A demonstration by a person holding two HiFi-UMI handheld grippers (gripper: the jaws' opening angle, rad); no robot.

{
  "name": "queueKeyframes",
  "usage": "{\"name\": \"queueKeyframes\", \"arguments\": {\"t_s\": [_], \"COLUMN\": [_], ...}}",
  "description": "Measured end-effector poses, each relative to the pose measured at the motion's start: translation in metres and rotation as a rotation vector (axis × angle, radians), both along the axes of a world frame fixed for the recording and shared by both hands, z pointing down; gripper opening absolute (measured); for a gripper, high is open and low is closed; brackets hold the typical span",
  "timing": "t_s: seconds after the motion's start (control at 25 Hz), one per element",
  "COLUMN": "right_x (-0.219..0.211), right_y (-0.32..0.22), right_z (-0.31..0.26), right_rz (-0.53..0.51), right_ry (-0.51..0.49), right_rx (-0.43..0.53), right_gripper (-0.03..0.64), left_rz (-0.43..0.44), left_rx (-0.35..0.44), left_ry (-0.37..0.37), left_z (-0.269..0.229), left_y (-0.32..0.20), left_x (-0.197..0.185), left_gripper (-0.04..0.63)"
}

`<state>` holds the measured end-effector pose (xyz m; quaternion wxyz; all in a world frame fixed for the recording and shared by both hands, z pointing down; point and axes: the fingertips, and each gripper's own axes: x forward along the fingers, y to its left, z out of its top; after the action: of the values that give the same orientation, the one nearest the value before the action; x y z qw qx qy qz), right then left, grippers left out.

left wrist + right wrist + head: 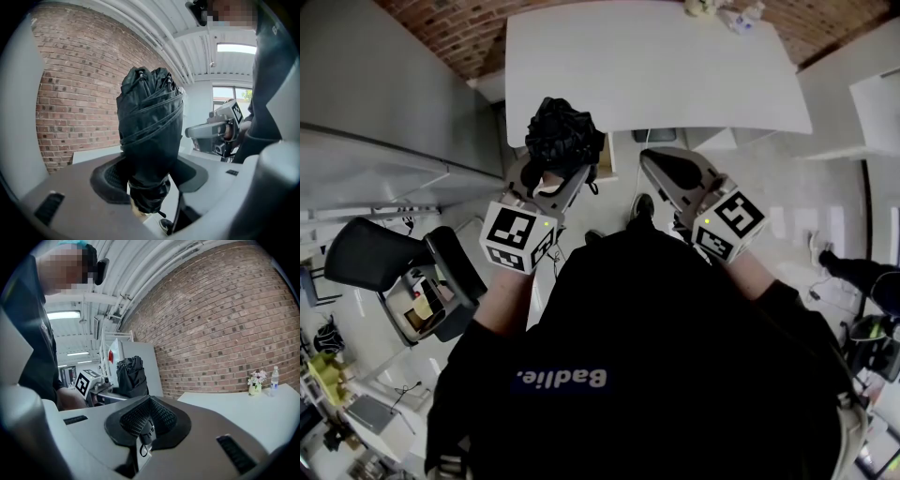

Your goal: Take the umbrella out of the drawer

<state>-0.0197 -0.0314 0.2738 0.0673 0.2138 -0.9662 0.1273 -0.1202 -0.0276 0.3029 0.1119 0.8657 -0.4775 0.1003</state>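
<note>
Brickwork (450,28) closes the far side of the room, at the top of the head view. At far left stands a grey cabinet front (375,103), and below it a black office chair (389,258) on the pale floor (825,202). A white table (675,75) fills the middle, its top bare but for two small things at its far right corner. The person (656,375), in a dark top, stands just short of its near edge, with one shoe (642,206) showing between the two grippers.

The left gripper (551,176) is raised in front of the chest, its jaws standing wide and pressed on the folded black umbrella (562,131). The umbrella stands upright between the pads, gripped low on its body. Its bunched canopy rises above the jaws and its lower end hangs beneath them. It is in the air near the table's edge, clear of any drawer. A tan box edge (607,161) shows just behind it under the table; whether that is the drawer I cannot tell.

The right gripper (656,167), beside the left and apart from it, has its pads closed against each other.

On the table's corner stand a small vase (255,385) with pale flowers in it and, just right of it, a clear bottle (274,378). What the bottle holds cannot be made out.
</note>
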Motion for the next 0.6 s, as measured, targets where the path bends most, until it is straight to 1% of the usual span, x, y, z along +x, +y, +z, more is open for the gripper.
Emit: {"name": "queueKeyframes", "arguments": {"t_s": [0.32, 0.6], "right_x": [-0.002, -0.003], "right_y": [0.003, 0.008], "right_z": [0.0, 0.002], "right_rz": [-0.01, -0.019], "right_ry": [-0.005, -0.013], "right_rx": [0.004, -0.007], "right_gripper": [0.026, 0.026], "left_rz": [0.001, 0.0], "left_rx": [0.014, 0.022], "left_ry": [0.035, 0.042], "left_z": [-0.013, -0.019], "left_y": [0.007, 0.012], "left_x": [0.005, 0.007], "left_gripper": [0.238, 0.238]}}
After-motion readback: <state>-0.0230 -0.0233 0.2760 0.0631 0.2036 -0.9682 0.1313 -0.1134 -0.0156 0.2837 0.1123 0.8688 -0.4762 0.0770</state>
